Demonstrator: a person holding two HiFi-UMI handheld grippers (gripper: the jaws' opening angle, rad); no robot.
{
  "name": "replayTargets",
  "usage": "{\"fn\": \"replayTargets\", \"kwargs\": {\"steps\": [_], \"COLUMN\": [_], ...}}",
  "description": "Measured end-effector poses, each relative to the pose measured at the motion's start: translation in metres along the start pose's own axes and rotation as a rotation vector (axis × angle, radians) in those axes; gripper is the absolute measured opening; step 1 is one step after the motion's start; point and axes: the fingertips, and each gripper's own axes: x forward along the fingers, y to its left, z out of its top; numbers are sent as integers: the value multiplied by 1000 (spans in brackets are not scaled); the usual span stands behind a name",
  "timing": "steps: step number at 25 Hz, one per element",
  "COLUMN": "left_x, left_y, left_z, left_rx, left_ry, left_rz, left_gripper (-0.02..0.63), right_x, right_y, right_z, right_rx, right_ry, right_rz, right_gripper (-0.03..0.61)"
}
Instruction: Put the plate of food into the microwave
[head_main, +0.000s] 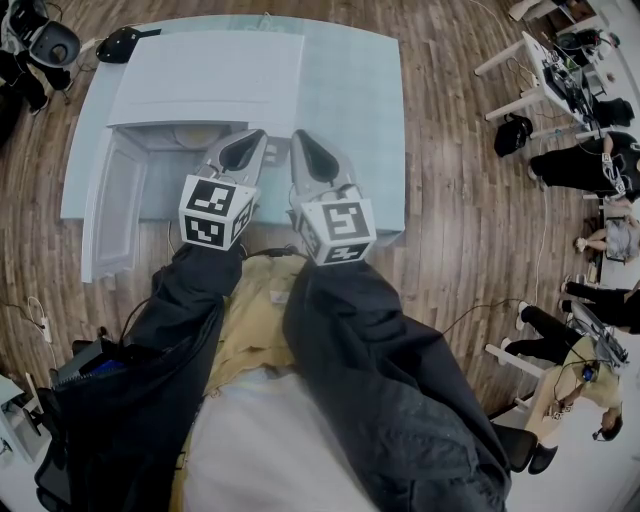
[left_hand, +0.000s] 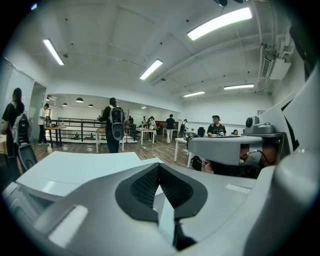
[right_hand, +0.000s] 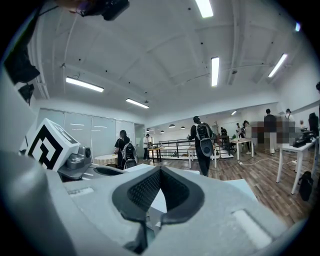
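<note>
A white microwave stands on the pale blue table, its door swung open to the left. A pale round shape lies in the cavity; whether it is a plate or the turntable is unclear. My left gripper and right gripper hover side by side before the opening, both shut and holding nothing. In the left gripper view the left gripper looks over the microwave top. In the right gripper view the right gripper is also pressed shut.
A black object lies at the table's back left corner. Seated people and desks fill the right side of the room. Cables trail on the wooden floor at left. A person with a backpack stands beyond the table.
</note>
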Motion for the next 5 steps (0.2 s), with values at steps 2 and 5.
{"fn": "replayTargets", "kwargs": {"steps": [2, 5], "left_x": [1, 2], "left_y": [0, 1], "left_z": [-1, -2], "left_rx": [-2, -4], "left_ry": [2, 5], "left_rz": [-1, -1], "left_gripper": [-5, -5], "right_x": [1, 1], "right_y": [1, -1], "right_z": [0, -1], "right_rx": [0, -1], "right_ry": [2, 4], "right_rz": [2, -2], "right_gripper": [-6, -6]}}
